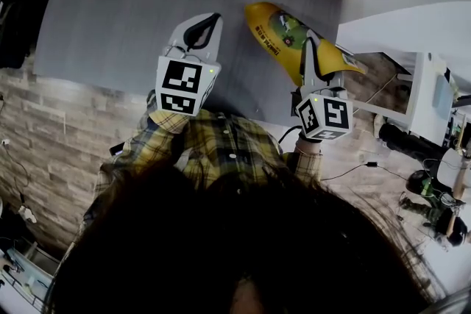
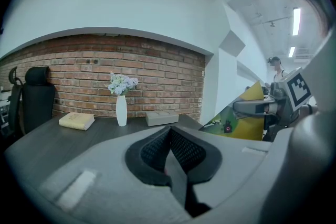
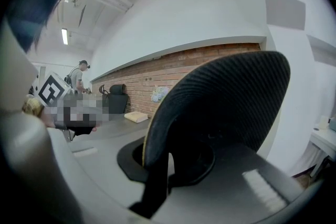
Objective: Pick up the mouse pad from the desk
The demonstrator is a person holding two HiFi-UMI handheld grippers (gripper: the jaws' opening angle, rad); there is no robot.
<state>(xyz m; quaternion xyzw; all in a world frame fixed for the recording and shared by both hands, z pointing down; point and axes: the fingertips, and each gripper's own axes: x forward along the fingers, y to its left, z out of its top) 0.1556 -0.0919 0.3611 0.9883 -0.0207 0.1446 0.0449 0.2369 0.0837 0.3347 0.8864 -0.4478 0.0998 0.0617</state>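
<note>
The mouse pad (image 1: pixel 283 31) is yellow with a green print and a black underside. It hangs tilted over the right front corner of the dark grey desk (image 1: pixel 125 4). My right gripper (image 1: pixel 308 46) is shut on its near edge. In the right gripper view the pad's black underside (image 3: pixel 231 102) rises from between the jaws and fills the middle of the picture. My left gripper (image 1: pixel 213 18) hovers over the desk's front part, left of the pad, shut with nothing in it. In the left gripper view its pads (image 2: pixel 169 132) meet, and the pad (image 2: pixel 242 122) shows at the right.
At the desk's back, by the brick wall, stand a white vase with flowers (image 2: pixel 121 106), a pale book (image 2: pixel 76 121) and a grey box (image 2: pixel 162 117). A black chair (image 2: pixel 30 99) stands at the left. White furniture and cables (image 1: pixel 427 95) crowd the right side.
</note>
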